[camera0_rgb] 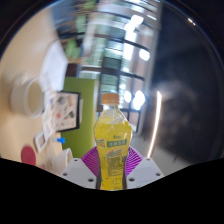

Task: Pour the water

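A clear plastic bottle (112, 145) of yellow drink, with an orange cap and a green-and-yellow label, stands upright between my fingers. My gripper (112, 163) is shut on the bottle, its purple pads (92, 158) pressing on both sides of the label. The bottle is lifted, with nothing seen under it. A white cup (27, 96) stands on the pale table off to the left, well beyond the fingers.
On the table (30, 125) left of the fingers lie a small pink-and-white box (42, 141) and a printed card (64, 110). A green panel (84, 105) rises behind the bottle. Farther back are shelves and dark glass with light reflections.
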The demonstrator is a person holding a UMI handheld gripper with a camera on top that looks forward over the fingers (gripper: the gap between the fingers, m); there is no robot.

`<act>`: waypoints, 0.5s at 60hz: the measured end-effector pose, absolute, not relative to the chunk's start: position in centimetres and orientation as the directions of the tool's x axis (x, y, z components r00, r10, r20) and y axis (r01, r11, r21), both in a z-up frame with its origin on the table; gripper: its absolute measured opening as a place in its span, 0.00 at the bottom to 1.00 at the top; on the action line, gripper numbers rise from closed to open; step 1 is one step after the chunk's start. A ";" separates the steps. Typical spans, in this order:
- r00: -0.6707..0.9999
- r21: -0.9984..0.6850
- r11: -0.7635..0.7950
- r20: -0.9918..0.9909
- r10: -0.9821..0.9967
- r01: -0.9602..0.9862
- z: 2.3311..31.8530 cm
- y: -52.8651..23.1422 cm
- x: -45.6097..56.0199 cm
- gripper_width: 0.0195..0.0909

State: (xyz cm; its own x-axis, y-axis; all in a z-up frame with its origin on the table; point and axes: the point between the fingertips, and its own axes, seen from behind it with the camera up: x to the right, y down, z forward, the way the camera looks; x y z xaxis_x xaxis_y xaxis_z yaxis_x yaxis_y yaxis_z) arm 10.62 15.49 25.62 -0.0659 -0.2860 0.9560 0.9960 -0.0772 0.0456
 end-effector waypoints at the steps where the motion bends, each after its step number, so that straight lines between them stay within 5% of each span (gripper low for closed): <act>1: 0.031 -0.053 -0.059 0.945 -0.326 0.997 26.5 13.6 11.0 0.13; 7: 0.585 -0.599 0.074 0.737 -0.338 0.797 26.4 13.2 14.1 0.13; 13: 0.949 -0.929 0.193 0.304 -0.085 0.315 21.5 14.8 13.9 0.13; 19: 0.997 -0.992 0.112 -0.045 0.065 -0.052 16.4 16.6 13.7 0.13; 30: 0.996 -0.999 -0.029 -0.040 0.083 -0.038 9.5 19.5 15.7 0.13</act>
State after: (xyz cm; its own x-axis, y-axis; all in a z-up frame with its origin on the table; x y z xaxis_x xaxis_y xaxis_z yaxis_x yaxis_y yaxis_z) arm 15.70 19.46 9.48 0.9958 0.0825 -0.0405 -0.0382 -0.0290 -0.9988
